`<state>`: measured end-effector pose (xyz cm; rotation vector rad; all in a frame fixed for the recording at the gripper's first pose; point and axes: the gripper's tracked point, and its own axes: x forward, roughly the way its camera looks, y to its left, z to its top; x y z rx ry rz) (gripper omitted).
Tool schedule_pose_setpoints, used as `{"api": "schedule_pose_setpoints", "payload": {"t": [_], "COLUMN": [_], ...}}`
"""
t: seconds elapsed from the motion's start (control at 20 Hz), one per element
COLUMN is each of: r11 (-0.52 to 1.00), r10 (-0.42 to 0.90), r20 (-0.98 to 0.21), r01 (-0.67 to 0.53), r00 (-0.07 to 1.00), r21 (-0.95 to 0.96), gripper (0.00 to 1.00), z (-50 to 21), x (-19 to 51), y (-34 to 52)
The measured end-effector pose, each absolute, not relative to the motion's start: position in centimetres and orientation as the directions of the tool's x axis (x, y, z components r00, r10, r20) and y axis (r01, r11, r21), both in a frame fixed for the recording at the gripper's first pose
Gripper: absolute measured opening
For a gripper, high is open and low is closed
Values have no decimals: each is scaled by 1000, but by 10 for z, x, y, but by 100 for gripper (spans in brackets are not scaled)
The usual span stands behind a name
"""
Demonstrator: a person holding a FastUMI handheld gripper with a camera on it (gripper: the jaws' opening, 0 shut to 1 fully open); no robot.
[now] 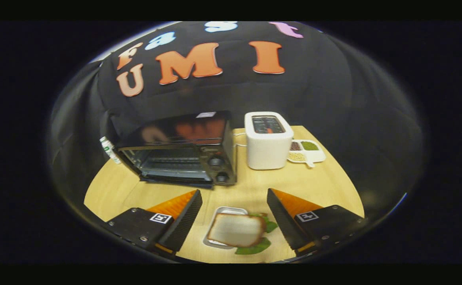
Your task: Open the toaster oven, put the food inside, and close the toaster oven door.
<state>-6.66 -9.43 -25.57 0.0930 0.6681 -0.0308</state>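
A black toaster oven [183,152] stands on the wooden table [254,190], beyond my left finger. Its door [177,179] is folded down flat, so the wire rack inside shows. Two knobs sit on its right side. The food is a sandwich [238,230] of white bread with green lettuce, lying on a small metal tray [215,233]. It rests on the table between my two fingers, near their base. My gripper [234,201] is open and wide apart, with nothing pressed between the fingers.
A white pop-up toaster [268,142] stands right of the oven. Beside it lies a white divided dish [308,152] of beans. A small white bottle [109,149] stands at the oven's left. Bare wood lies between the oven door and the sandwich.
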Motion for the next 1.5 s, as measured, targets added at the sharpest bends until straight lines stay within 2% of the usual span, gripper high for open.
{"api": "schedule_pose_setpoints", "payload": {"t": [0.25, 0.65, 0.75, 0.8, 0.9, 1.1, 1.35, 1.5], "r11": [983, 955, 940, 935, 922, 902, 871, 852], "r10": [43, 133, 164, 168, 196, 213, 211, 234], "r20": [-737, -831, -838, -840, -832, -820, -763, -711], "r01": [104, 155, 176, 188, 192, 215, 238, 213], "r00": [675, 540, 520, 516, 519, 531, 611, 663], "r21": [152, 254, 293, 302, 337, 374, 431, 479], "gripper": [100, 96, 84, 72, 56, 32, 29, 29], "z": [-314, -362, -366, -365, -363, -352, -314, -287], "x": [-92, -126, -128, -125, -120, -117, -97, -82], "y": [-106, -90, -81, -79, -70, -65, -67, -58]}}
